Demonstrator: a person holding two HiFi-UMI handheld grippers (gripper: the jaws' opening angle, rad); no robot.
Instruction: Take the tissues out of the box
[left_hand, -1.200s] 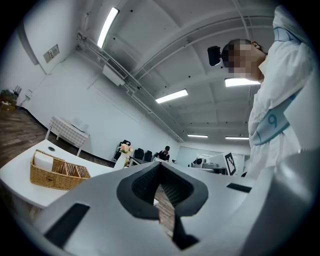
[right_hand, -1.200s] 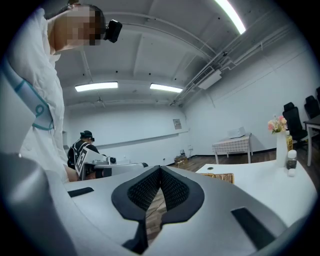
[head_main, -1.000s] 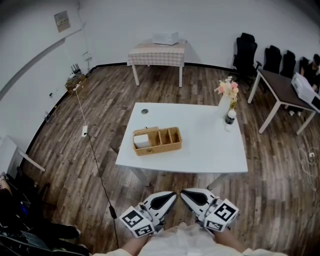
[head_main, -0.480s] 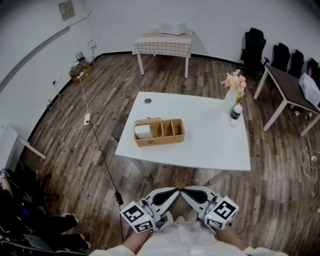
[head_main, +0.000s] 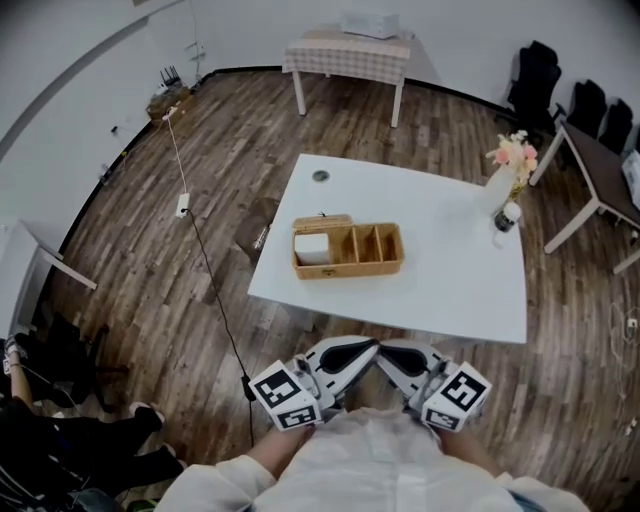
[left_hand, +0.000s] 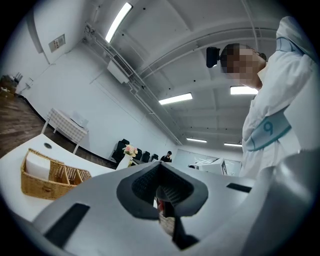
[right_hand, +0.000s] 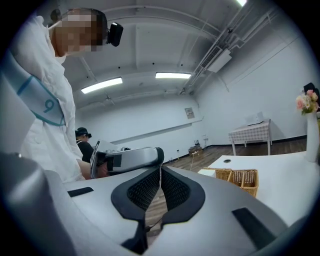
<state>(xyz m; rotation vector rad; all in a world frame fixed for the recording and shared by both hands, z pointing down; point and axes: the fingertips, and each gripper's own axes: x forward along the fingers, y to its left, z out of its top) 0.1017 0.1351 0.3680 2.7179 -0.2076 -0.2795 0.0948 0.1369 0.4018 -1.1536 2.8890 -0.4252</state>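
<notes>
Left hand-held gripper (head_main: 361, 348) and right hand-held gripper (head_main: 389, 351) are both held low, tight against the torso and side by side. Their noses angle inward, tips just beside each other. Left jaws are together with nothing between the pads; right jaws are the same, closed and empty. Marker cubes sit outboard, facing up. Bare wrists (head_main: 268, 462) show behind each gripper, coming out of white sleeves (head_main: 215, 488).

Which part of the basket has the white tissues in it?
The big square section at the wicker basket's left end holds the tissues; the three narrow sections beside it look empty.
</notes>
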